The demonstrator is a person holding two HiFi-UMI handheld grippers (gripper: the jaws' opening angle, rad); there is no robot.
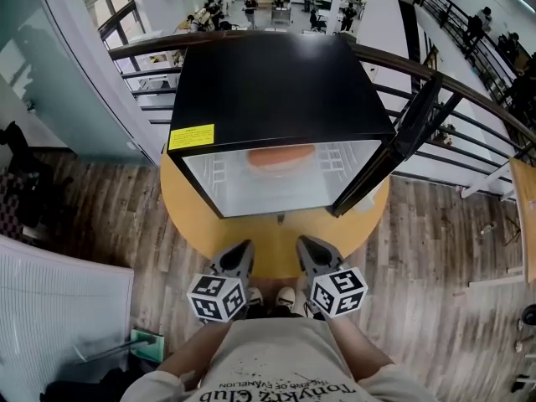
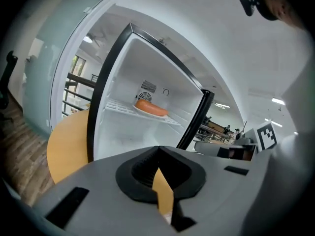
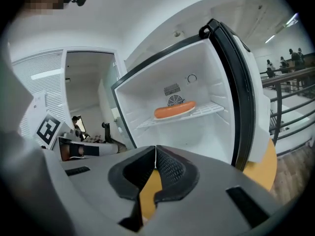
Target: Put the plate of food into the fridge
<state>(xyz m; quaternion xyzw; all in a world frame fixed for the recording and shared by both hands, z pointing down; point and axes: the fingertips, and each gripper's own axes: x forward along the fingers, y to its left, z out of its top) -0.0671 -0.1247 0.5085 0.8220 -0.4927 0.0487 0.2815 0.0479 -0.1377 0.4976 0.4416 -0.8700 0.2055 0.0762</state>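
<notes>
The head view alone shows the small black-topped fridge [image 1: 276, 82] from above, standing on a round yellow table [image 1: 276, 243], with a yellow rectangular label [image 1: 192, 136] at its front edge toward 10 o'clock. The label's print is too small to read.

Only the two gripper views look into the white interior. They show a round vent grille [image 3: 172, 101] on the back wall, behind the white plate with an orange sausage [image 3: 174, 109] on the wire shelf.

The sausage's long axis runs from 9 to 3 o'clock, parallel to the fridge opening. The black-edged door [image 1: 394, 153] stands open toward 4 o'clock.

The left gripper [image 1: 237, 258] and right gripper [image 1: 314, 254] are held near the person's body at 6 o'clock. Each has its jaw tips pressed together on nothing. The upside-down shirt print ends in "Club".
</notes>
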